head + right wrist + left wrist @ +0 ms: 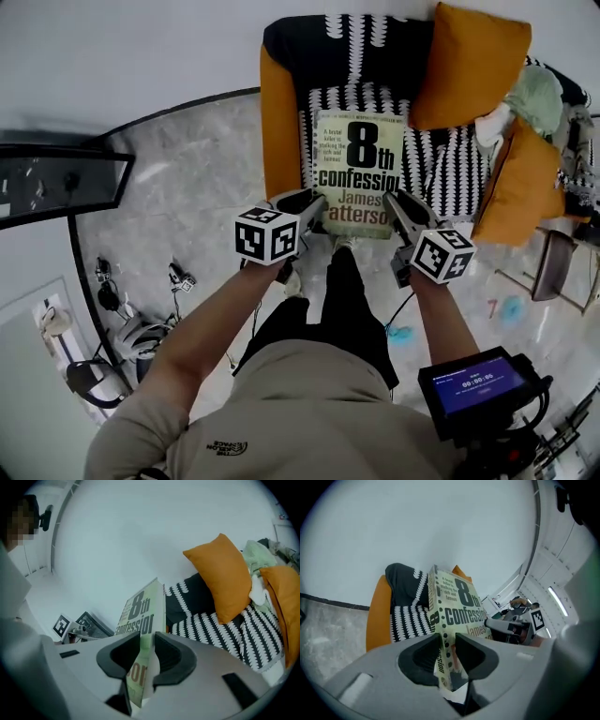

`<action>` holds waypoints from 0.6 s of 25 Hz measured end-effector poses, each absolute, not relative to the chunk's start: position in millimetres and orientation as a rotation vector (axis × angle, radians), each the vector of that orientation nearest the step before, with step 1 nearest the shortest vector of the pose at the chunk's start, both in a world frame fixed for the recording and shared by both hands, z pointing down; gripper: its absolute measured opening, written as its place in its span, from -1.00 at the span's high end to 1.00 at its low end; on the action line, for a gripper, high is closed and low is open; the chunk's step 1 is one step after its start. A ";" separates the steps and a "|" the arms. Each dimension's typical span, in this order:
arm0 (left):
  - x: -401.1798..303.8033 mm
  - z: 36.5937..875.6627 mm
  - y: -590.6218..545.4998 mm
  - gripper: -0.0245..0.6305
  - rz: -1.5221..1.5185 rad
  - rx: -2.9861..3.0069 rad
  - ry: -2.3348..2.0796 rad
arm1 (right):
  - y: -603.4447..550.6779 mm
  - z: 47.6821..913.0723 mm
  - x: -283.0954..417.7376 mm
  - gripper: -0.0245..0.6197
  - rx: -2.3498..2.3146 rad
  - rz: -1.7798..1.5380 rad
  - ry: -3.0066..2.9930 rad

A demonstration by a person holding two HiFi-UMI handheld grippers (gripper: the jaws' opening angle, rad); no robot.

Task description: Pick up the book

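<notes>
Both hand-held grippers are clamping the book (361,155); we are holding the left hand-held gripper (314,206) on its spine-side corner and the right hand-held gripper (398,202) on its other corner, both at the front of the armchair (279,122), and in each gripper view the pads are pressing on the book's two faces. The book is lying over the armchair's striped seat, between its orange arm and its orange cushions (469,61); we are not managing to tell whether it is resting there or hanging clear. Its long axis is running from the armchair's front toward its back, so neither hand is sitting nearer, and we are judging that the lift is depending on both rising evenly. The book is showing a pale green cover, heavy black title lettering, an orange author's name and a dotted spine; it is looking like a thick paperback.
</notes>
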State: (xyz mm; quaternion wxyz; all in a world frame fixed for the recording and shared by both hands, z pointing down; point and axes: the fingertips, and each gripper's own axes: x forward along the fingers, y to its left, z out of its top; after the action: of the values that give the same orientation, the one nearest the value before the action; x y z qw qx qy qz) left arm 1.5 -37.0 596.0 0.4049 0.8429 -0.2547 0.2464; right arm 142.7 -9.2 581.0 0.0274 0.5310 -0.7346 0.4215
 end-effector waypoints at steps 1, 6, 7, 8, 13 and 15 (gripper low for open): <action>-0.1 592.9 -37.6 0.59 0.621 2.135 -0.644 | -8.7 578.3 141.0 0.60 1.643 1.296 -2.271; -8.4 575.3 -35.6 0.59 0.606 2.158 -0.637 | -7.2 559.8 132.7 0.60 1.646 1.254 -2.300; -9.9 571.2 -35.8 0.59 0.599 2.165 -0.639 | -7.6 556.0 131.2 0.60 1.642 1.245 -2.309; -11.6 567.1 -35.5 0.59 0.592 2.171 -0.641 | -7.3 552.5 129.5 0.60 1.638 1.239 -2.317; -14.2 553.8 -33.4 0.60 0.548 2.190 -0.634 | -5.9 538.0 127.8 0.60 1.647 1.201 -2.342; -14.0 551.1 -34.5 0.60 0.535 2.204 -0.628 | -5.2 534.4 127.8 0.60 1.658 1.181 -2.348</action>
State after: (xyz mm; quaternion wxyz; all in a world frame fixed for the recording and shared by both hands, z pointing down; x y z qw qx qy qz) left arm -14.0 -34.5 551.1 0.3839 0.8648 -0.2465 0.2098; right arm 127.8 -5.2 534.4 0.0167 0.5334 -0.7555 0.3801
